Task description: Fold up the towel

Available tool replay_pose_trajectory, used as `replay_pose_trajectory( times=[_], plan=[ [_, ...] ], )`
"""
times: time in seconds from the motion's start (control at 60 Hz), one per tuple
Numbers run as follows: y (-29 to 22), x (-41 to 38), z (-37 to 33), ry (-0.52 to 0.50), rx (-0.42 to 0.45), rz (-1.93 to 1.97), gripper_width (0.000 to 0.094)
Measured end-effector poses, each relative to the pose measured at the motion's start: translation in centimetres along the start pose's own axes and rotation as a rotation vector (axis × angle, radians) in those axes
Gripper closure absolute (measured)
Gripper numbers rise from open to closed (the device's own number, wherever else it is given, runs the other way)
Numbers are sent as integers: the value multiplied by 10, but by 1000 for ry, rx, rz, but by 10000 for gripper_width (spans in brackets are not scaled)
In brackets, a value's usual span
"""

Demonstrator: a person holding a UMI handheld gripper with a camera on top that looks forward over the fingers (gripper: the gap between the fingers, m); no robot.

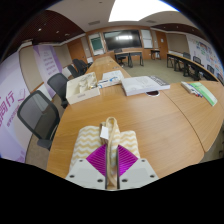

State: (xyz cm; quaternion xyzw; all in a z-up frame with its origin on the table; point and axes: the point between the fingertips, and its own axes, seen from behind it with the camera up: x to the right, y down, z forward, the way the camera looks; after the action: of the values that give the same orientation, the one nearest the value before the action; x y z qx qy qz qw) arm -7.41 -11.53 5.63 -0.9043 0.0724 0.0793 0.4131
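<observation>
Wooden conference table (150, 125) bore a chevron towel (100, 142); the gripper (110, 172) held a pinched-up fold of it, jaws narrow.

Lighting: bright and even, supplied mainly by 1 large ceiling panel (137, 9) overhead, which is blown out to pure white. The wooden table (150, 120) takes a soft sheen along its far portion; shadows on it are faint and short. Strong fisheye distortion: table edges, walls and the chairs (40, 115) bow outward toward the periphery. Far end of the room, including the dark wall screen (122, 39), is soft, with fine detail lost. The gripper (111, 168) in the foreground is evenly lit, its magenta pads (101, 158) vivid, slightly soft.
</observation>
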Motion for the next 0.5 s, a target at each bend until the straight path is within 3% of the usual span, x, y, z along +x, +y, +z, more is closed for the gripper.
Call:
replay_pose_trajectory(
  times=[0.067,0.217,0.5],
  plan=[
    [1,26,1,23,-14,-27,655],
    [-12,68,-24,93,10,-94,93],
    [-34,52,-124,115,77,-233,80]
  ],
)
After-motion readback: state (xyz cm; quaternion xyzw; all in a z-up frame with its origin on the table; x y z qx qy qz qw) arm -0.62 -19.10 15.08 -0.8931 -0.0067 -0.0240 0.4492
